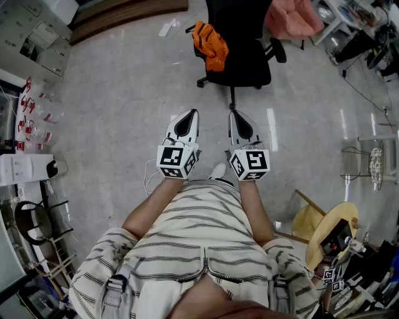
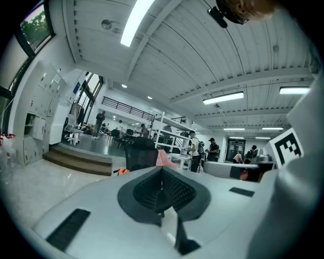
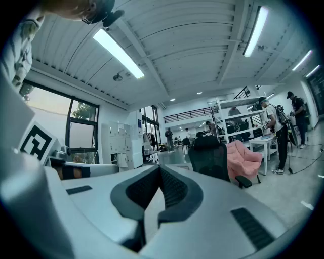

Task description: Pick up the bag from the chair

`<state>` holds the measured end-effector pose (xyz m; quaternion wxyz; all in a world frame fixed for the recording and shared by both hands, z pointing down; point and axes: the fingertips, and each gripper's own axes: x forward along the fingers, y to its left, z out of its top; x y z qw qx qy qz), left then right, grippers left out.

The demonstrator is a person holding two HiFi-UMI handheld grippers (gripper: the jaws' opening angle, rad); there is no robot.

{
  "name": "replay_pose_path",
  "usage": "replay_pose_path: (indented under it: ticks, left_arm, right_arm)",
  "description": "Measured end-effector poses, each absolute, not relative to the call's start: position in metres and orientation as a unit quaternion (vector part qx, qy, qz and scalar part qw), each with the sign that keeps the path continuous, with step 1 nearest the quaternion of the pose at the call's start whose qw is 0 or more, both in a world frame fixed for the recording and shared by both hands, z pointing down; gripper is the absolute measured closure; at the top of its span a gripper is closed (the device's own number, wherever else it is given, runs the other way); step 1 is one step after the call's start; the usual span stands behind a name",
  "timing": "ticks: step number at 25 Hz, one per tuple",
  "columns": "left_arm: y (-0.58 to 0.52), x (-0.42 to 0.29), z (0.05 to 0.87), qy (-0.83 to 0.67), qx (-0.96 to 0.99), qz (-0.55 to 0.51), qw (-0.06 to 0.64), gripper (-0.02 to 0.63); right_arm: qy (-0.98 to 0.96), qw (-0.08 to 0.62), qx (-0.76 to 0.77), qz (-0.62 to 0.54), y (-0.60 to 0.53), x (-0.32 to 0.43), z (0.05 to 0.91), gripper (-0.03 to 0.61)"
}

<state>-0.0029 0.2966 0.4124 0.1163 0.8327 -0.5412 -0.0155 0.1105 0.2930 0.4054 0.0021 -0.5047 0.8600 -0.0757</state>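
At the top of the head view we lose the chair's (image 1: 240, 59) back to the frame's edge, along with part of the pink seat (image 1: 293, 17) at upper right. Centre left in the left gripper view, we catch only an orange sliver of the bag (image 2: 121, 171), the rest hidden behind the left gripper (image 2: 162, 169). In the right gripper view the right gripper (image 3: 160, 168) covers the chair's seat and base.

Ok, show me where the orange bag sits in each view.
Head view: orange bag top centre, at the picture-left edge of the black chair.
Left gripper view: a sliver just above the jaws, left of the chair.
Right gripper view: not visible.
Shared landmark: the black chair.
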Motion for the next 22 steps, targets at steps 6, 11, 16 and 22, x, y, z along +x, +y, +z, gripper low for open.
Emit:
replay_pose_path:
  ticks: [6,11,16,22]
  left_arm:
    - [0.294,0.004,0.415,-0.542,0.832,-0.012,0.116,0.592]
    - [0.292,0.015,0.418,-0.545,0.830,-0.007,0.113,0.592]
    - [0.286,0.029,0.422,-0.556,0.824,-0.001,0.113,0.592]
    - [0.276,0.049,0.428,-0.572,0.814,0.003,0.107,0.592]
  right_arm:
    - [0.863,0.012,-0.499,-0.078,0.290,0.116,0.404,0.560]
    - [0.871,0.007,-0.486,-0.076,0.288,0.120,0.407,0.560]
    - [0.873,0.004,-0.482,-0.075,0.279,0.136,0.409,0.560]
    - [0.881,0.006,-0.469,-0.060,0.266,0.158,0.408,0.560]
